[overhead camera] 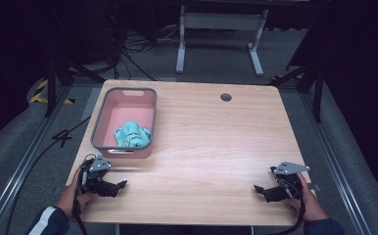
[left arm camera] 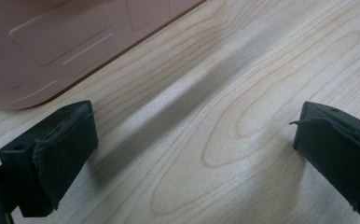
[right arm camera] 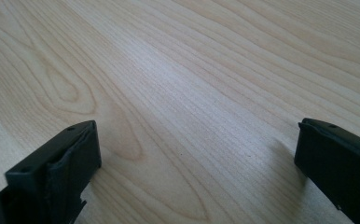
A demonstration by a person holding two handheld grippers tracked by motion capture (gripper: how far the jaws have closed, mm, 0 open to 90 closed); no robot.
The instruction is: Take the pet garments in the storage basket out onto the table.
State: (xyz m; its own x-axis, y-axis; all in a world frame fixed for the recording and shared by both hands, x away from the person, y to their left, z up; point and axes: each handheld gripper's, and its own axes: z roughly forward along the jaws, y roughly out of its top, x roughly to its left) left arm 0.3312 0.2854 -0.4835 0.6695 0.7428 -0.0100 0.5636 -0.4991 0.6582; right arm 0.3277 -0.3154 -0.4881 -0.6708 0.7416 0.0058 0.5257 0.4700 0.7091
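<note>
A pink bin (overhead camera: 126, 108) with a grey rim stands at the table's left, and a crumpled teal cloth (overhead camera: 132, 134) lies in its near end. My left gripper (overhead camera: 114, 188) rests near the front left corner, just in front of the bin, held by a hand, its jaws pointing right. In the left gripper view the left gripper (left arm camera: 194, 149) is open over bare wood, with the bin's pink wall (left arm camera: 52, 42) at the upper left. My right gripper (overhead camera: 263, 192) sits near the front right corner, jaws pointing left. In its own view the right gripper (right arm camera: 197, 163) is open with nothing between the jaws.
The light wooden table (overhead camera: 211, 147) has a round cable hole (overhead camera: 225, 97) at the back right. Beyond the far edge stand a white desk frame (overhead camera: 219, 29), cables on grey carpet and dark stands at both sides.
</note>
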